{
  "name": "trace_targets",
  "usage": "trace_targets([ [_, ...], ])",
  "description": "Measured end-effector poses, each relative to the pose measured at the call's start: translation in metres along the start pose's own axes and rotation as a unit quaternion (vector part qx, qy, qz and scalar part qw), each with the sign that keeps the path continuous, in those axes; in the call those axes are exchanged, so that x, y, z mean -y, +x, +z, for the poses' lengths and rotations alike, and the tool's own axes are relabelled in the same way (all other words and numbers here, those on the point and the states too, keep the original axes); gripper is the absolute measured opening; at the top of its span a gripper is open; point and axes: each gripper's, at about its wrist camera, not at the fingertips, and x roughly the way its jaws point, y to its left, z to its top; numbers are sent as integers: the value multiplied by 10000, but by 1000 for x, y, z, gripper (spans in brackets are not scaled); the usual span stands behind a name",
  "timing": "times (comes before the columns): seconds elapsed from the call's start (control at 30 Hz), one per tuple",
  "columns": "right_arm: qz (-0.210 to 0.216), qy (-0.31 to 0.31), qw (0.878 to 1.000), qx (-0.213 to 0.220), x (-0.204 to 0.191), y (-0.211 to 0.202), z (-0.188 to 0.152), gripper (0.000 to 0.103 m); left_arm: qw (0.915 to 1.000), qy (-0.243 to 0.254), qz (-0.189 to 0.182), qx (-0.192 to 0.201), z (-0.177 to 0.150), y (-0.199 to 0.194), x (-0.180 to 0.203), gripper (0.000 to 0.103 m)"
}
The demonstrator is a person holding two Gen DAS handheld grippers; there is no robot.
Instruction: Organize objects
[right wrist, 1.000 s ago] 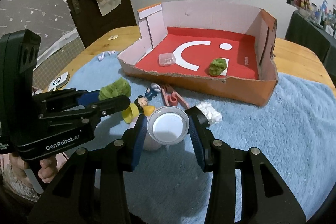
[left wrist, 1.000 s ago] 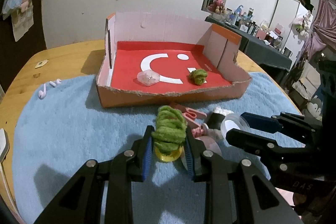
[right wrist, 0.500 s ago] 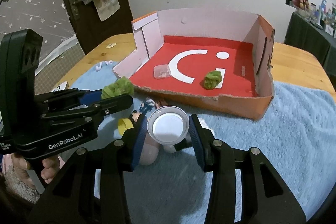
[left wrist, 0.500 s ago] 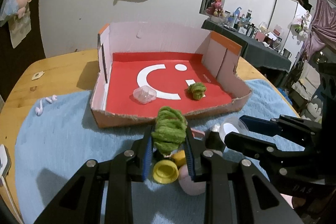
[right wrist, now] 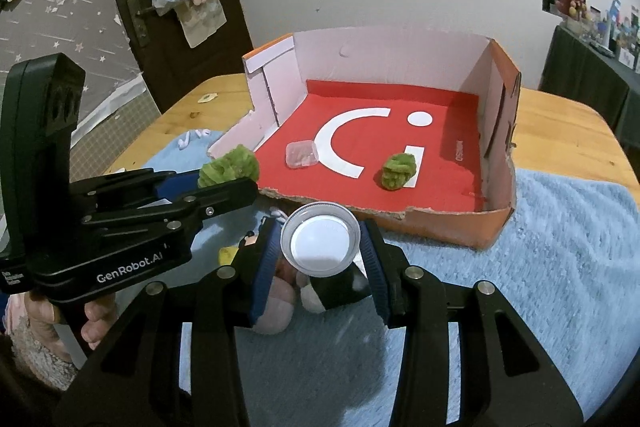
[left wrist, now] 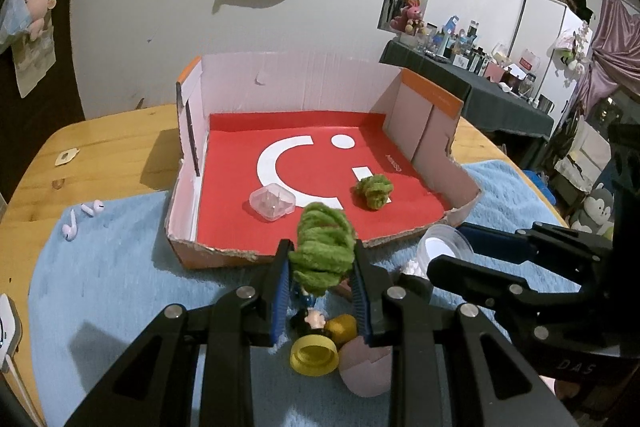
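Green yarn (left wrist: 322, 254) is being gripped by left tool (left wrist: 321, 281), lid (right wrist: 320, 245) by right tool (right wrist: 320, 259); clear box (left wrist: 224, 255) rim before releasing.

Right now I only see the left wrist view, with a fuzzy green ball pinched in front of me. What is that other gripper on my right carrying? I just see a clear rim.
Observer: The right gripper is shut on a round clear container, its white flat face turned to the camera.
Visitor: Who holds the gripper I look through?
Observer: A person's hand grips the handle below the left gripper, which is shut on the green ball.
Visitor: Any markings on it?
Observer: Yes, white lettering on its side reads GenRobot.AI.
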Motion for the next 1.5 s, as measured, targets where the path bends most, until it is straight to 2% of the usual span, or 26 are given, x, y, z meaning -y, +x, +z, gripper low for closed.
trace_targets([
  [0.67, 15, 6, 10000, 5, 4, 5, 10, 39, 10000, -77, -7, -20, 15, 16, -8, 29],
  [1.2, -18, 142, 9999, 12, 19, 26, 25, 39, 9999, 36, -91, -42, 32, 31, -5, 29],
  [1.5, 38, 227, 9996, -135, 31, 43, 31, 39, 9996, 26, -59, -286, 36, 52, -6, 29],
])
